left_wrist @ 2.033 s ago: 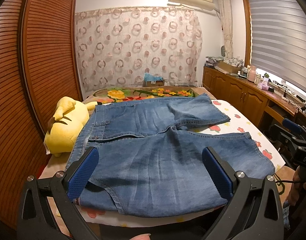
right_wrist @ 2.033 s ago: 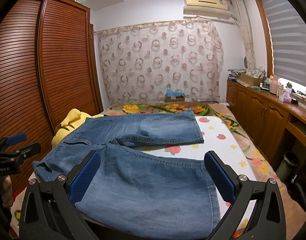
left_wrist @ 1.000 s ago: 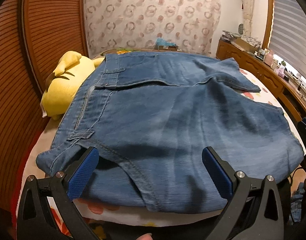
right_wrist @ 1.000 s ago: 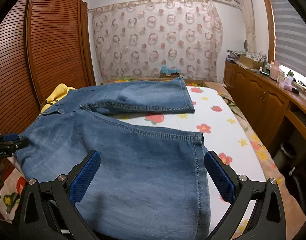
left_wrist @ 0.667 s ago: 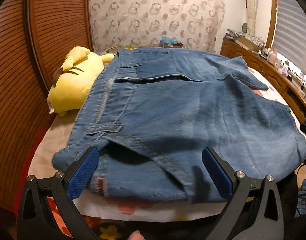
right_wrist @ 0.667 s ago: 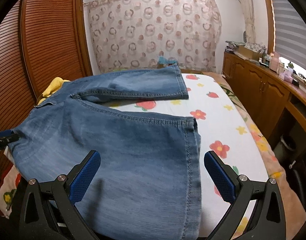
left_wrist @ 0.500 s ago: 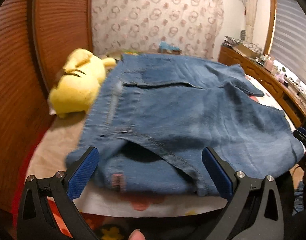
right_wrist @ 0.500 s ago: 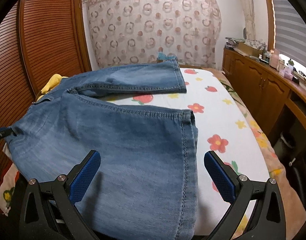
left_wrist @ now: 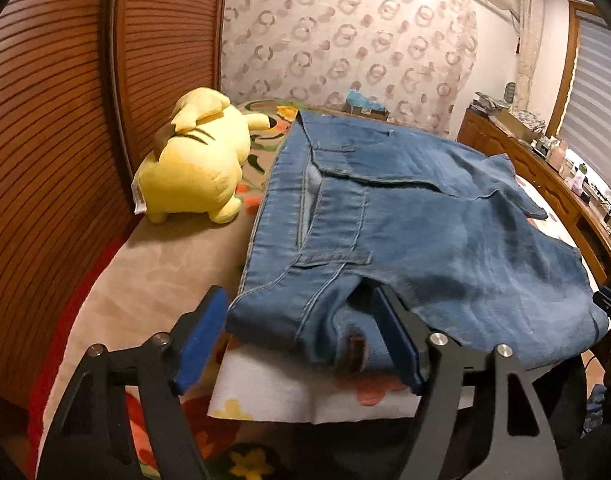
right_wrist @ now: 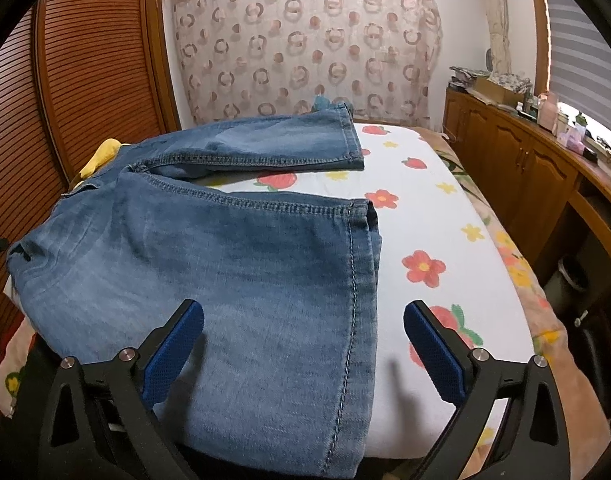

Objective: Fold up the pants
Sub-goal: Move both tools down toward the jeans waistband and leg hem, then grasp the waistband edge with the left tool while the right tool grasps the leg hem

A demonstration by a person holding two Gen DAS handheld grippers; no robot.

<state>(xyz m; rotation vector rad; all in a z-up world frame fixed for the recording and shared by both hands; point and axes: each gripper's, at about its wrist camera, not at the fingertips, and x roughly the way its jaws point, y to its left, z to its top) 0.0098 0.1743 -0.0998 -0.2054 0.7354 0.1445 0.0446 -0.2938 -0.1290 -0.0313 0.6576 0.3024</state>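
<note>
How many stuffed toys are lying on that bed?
1. A yellow plush toy sits by the wooden slatted door, just left of the jeans' waistband. The jeans could hide others.

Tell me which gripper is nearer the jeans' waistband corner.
Left. The left gripper straddles the waistband corner, jaws closing; the right gripper is at the near leg's hem.

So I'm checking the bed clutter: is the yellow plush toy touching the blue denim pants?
Apart. The left wrist view shows a strip of bedcover between the yellow plush toy and the blue denim pants.
</note>
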